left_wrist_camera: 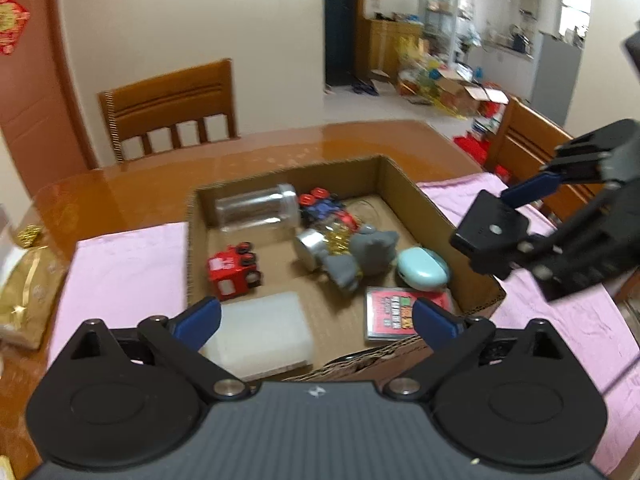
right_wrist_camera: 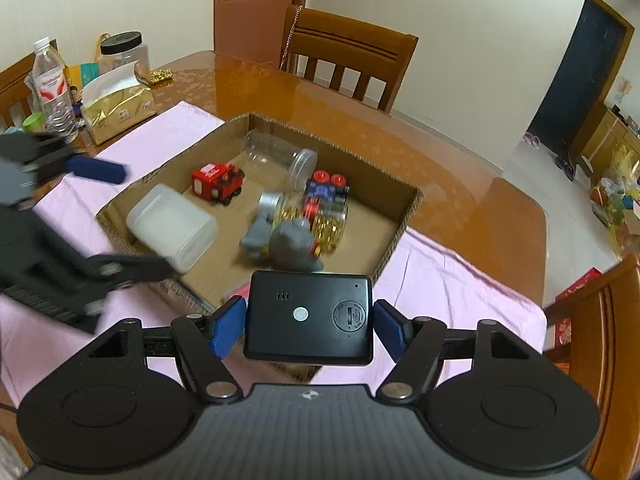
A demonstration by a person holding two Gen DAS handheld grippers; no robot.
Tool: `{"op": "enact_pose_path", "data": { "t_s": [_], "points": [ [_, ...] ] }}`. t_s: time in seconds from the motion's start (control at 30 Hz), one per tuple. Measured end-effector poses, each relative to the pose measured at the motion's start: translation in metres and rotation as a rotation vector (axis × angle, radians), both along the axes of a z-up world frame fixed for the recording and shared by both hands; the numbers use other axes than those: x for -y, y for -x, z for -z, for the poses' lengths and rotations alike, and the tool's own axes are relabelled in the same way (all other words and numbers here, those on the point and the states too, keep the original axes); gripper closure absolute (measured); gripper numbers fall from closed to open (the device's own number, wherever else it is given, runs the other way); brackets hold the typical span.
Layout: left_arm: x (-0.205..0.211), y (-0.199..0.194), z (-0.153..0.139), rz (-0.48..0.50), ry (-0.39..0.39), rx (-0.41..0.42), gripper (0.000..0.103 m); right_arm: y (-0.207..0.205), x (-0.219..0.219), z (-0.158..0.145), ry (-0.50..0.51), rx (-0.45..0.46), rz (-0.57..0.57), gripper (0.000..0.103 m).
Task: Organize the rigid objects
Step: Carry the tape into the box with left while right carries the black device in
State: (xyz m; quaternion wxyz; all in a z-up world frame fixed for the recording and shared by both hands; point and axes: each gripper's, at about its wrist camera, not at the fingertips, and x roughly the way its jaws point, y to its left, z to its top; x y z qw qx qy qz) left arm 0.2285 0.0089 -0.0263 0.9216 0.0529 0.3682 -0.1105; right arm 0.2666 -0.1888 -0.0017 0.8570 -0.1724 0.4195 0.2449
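A cardboard box (left_wrist_camera: 404,184) (right_wrist_camera: 404,220) sits on a pink cloth. It holds a red toy truck (left_wrist_camera: 234,272) (right_wrist_camera: 218,182), a clear jar (left_wrist_camera: 258,210) (right_wrist_camera: 280,152), a white plastic container (left_wrist_camera: 260,334) (right_wrist_camera: 172,226), a grey plush toy (left_wrist_camera: 356,258) (right_wrist_camera: 284,238), a teal case (left_wrist_camera: 422,270), a red card box (left_wrist_camera: 394,312) and a blue-red toy (left_wrist_camera: 324,206) (right_wrist_camera: 326,196). My right gripper (right_wrist_camera: 308,326) is shut on a black device (right_wrist_camera: 310,318) (left_wrist_camera: 490,236) held above the box's near right edge. My left gripper (left_wrist_camera: 316,320) is open and empty over the box's near side.
The wooden table (right_wrist_camera: 460,184) carries a gold tissue pack (right_wrist_camera: 118,110), a water bottle (right_wrist_camera: 52,88) and a lidded jar (right_wrist_camera: 122,54) at the left. Wooden chairs (right_wrist_camera: 348,60) (left_wrist_camera: 172,112) stand behind the table. Pink cloth (left_wrist_camera: 128,264) lies on both sides of the box.
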Motion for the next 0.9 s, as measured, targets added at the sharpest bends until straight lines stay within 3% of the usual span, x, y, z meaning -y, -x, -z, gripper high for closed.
{"op": "enact_pose_path", "data": {
  "t_s": [0.17, 0.5, 0.57, 0.63, 0.7, 0.9],
  "points": [
    [-0.01, 0.014, -0.005, -0.06, -0.016, 0.047, 0.001, -0.035, -0.009, 0.009, -0.004, -0.004, -0.007, 0.029],
    [-0.03, 0.021, -0.001, -0.141, -0.019, 0.025, 0.001, -0.087, -0.02, 0.032, -0.019, -0.038, -0.01, 0.029],
    [-0.031, 0.022, -0.002, -0.148, -0.016, 0.026, 0.001, -0.091, -0.02, 0.033, -0.026, -0.038, -0.007, 0.024],
    [-0.031, 0.022, -0.002, -0.151, -0.014, 0.03, 0.001, -0.091, -0.019, 0.03, -0.032, -0.028, -0.003, 0.009],
    [-0.03, 0.024, -0.003, -0.151, -0.013, 0.039, 0.001, -0.088, -0.019, 0.026, -0.042, -0.01, 0.004, 0.001],
    [-0.025, 0.024, -0.007, -0.147, -0.023, 0.04, 0.001, -0.077, -0.017, 0.011, -0.054, -0.044, 0.059, 0.0]
  ]
}}
